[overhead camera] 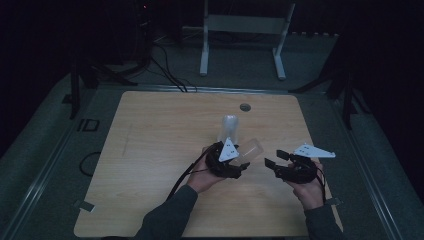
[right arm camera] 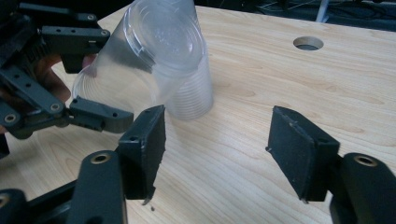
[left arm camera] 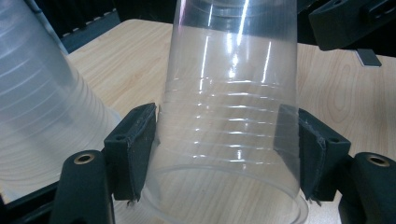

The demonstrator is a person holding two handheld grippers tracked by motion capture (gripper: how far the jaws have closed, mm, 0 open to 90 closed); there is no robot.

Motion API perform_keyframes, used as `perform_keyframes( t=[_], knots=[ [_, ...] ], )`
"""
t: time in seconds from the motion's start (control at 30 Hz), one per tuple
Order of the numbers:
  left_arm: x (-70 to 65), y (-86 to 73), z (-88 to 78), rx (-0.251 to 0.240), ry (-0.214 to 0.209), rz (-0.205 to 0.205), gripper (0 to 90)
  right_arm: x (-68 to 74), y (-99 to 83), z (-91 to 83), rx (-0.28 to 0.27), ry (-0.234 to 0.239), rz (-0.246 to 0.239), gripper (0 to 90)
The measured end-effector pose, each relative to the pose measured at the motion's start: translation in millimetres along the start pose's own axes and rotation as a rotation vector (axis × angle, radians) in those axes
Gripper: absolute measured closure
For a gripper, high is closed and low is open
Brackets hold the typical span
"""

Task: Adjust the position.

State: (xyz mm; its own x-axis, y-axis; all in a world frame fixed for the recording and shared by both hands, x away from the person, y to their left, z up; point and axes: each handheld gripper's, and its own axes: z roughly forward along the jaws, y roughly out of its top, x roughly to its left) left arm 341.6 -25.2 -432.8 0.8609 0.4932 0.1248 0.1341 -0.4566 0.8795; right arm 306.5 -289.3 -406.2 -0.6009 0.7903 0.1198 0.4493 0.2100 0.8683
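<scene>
High view: left tool (overhead camera: pixel 243 167) grips a clear cup (overhead camera: pixel 251 149) mid-table (overhead camera: pixel 150 150), right tool (overhead camera: pixel 275 158) wide, bare wood beside.

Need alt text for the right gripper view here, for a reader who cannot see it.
The right gripper hangs open with nothing between its black jaws above a light wooden table. Beyond them the left gripper clamps a clear plastic cup tilted on its side, in front of a stack of upturned cups. A round hole sits farther back.
</scene>
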Motion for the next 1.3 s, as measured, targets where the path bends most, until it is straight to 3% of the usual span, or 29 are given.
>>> perform_keyframes(
  t=[0.27,0.63,0.97,1.3],
  knots=[
    [0.4,0.2,-1.6,0.032,-0.036,0.032,30.7,3.7,-0.9,0.4,0.034,-0.008,-0.051,38.4],
    [5.1,-0.8,-1.0,0.06,-0.072,0.014,30.7,3.5,1.0,-3.1,0.056,-0.019,-0.085,40.5],
    [5.5,-1.8,0.1,0.083,-0.089,0.031,30.7,0.8,4.3,-6.8,0.096,-0.021,-0.135,40.5],
    [2.7,-0.5,2.7,0.127,-0.101,0.083,30.7,4.6,11.3,-7.7,0.148,-0.005,-0.221,40.5]
  ],
)
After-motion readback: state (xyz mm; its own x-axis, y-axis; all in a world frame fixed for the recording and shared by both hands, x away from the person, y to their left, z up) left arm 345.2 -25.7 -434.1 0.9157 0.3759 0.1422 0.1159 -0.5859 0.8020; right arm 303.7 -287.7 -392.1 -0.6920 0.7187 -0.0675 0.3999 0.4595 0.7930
